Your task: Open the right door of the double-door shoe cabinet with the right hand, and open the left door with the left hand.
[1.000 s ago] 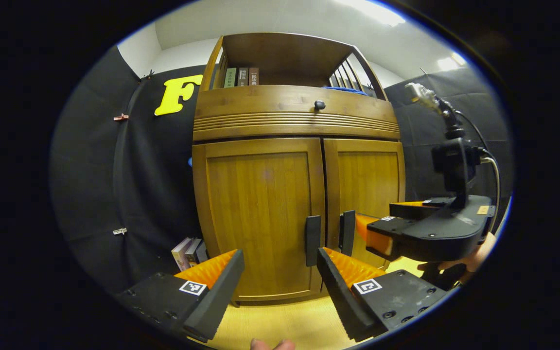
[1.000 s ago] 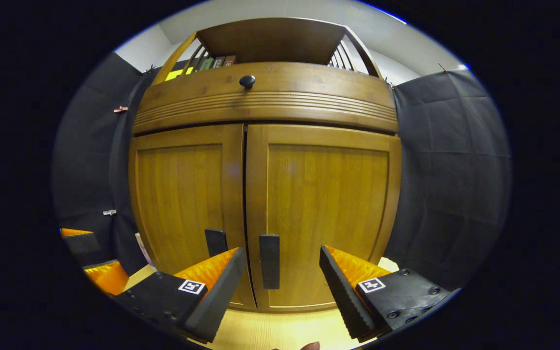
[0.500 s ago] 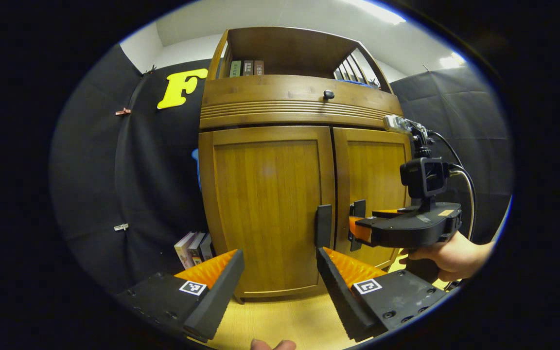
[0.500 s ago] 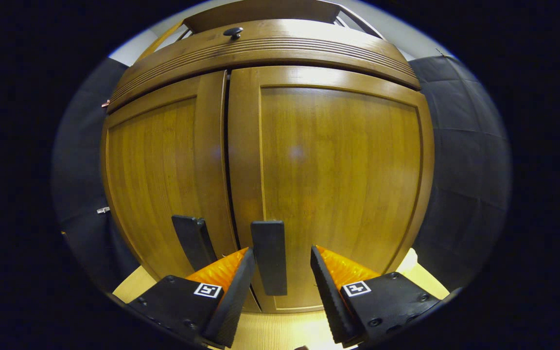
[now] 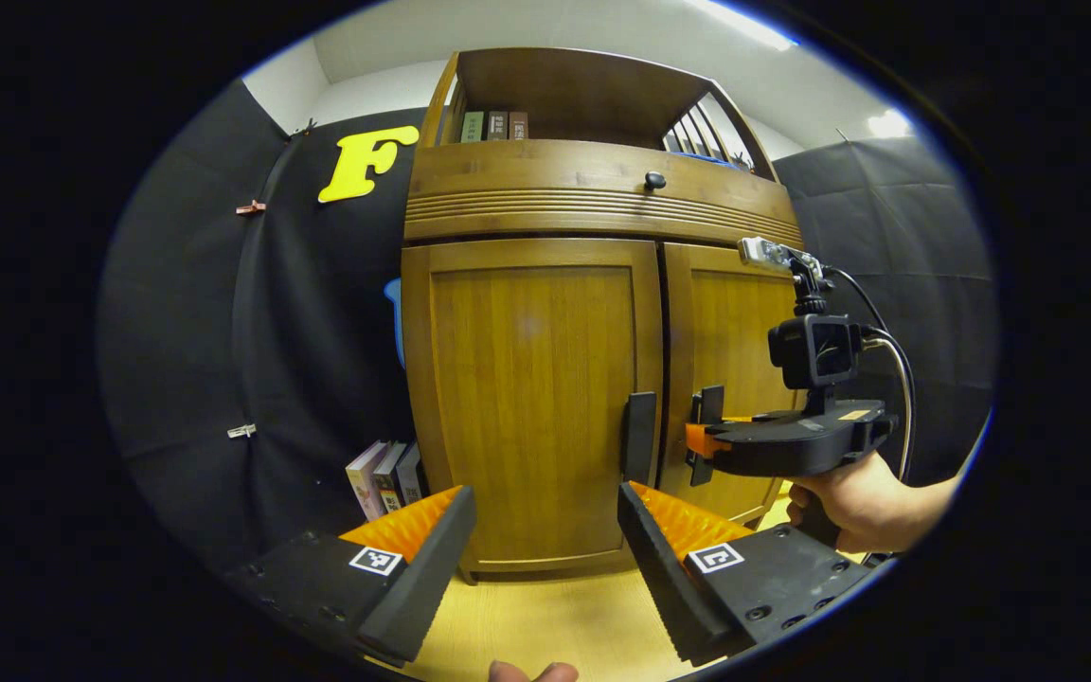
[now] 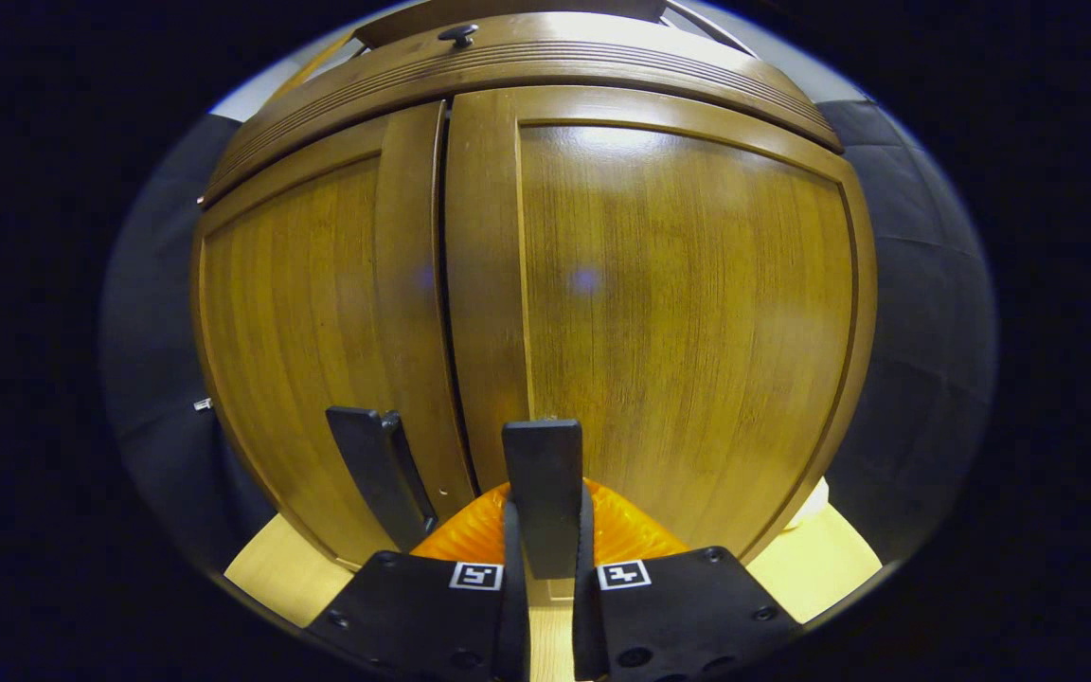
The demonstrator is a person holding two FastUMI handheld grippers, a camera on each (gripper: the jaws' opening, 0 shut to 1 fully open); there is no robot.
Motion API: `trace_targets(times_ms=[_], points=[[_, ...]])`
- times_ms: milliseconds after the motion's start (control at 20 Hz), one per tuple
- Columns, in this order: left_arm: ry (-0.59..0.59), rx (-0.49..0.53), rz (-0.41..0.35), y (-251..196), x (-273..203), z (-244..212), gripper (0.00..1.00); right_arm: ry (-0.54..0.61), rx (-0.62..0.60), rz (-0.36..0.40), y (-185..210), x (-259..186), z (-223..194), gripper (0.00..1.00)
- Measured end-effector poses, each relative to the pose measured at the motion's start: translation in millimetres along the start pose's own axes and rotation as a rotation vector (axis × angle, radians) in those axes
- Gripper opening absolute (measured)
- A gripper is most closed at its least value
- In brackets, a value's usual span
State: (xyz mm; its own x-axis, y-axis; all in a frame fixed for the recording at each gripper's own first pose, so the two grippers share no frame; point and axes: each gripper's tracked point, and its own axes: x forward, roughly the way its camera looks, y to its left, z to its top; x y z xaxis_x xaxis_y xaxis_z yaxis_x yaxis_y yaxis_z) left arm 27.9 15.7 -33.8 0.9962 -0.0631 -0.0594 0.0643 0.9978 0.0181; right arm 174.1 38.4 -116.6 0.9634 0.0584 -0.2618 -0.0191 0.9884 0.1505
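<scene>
In the right gripper view, the right gripper (image 6: 545, 549) is clamped on the right door's handle (image 6: 543, 474), both fingers pressing its sides at 6 o'clock. The left door's handle (image 6: 370, 469) sits just beside it at 8 o'clock. In the left gripper view, the left gripper (image 5: 545, 540) hangs spread wide before the closed shoe cabinet (image 5: 593, 204). Book spines (image 5: 493, 126) at 12 o'clock carry writing too small to read.
</scene>
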Motion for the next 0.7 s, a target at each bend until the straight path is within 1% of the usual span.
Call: trace_targets(times_ms=[150, 350, 550, 700], points=[[-0.004, 0.002, 0.007, -1.8, -7.0, 1.8, 0.94, -0.011, 0.011, 0.049, 0.7, -7.2, 8.2, 0.21], [0.002, 0.006, 0.009, -9.0, -16.2, 1.2, 0.94, -0.019, 0.048, 0.109, 1.0, -5.1, 8.4, 0.21], [0.008, 0.002, 0.007, -21.2, -21.7, -0.6, 0.94, -0.014, 0.055, 0.142, 1.1, -3.9, 9.5, 0.21], [0.008, -0.012, 0.000, -36.1, -19.7, -2.8, 0.94, -0.010, 0.074, 0.150, -1.2, -5.2, 9.6, 0.21]])
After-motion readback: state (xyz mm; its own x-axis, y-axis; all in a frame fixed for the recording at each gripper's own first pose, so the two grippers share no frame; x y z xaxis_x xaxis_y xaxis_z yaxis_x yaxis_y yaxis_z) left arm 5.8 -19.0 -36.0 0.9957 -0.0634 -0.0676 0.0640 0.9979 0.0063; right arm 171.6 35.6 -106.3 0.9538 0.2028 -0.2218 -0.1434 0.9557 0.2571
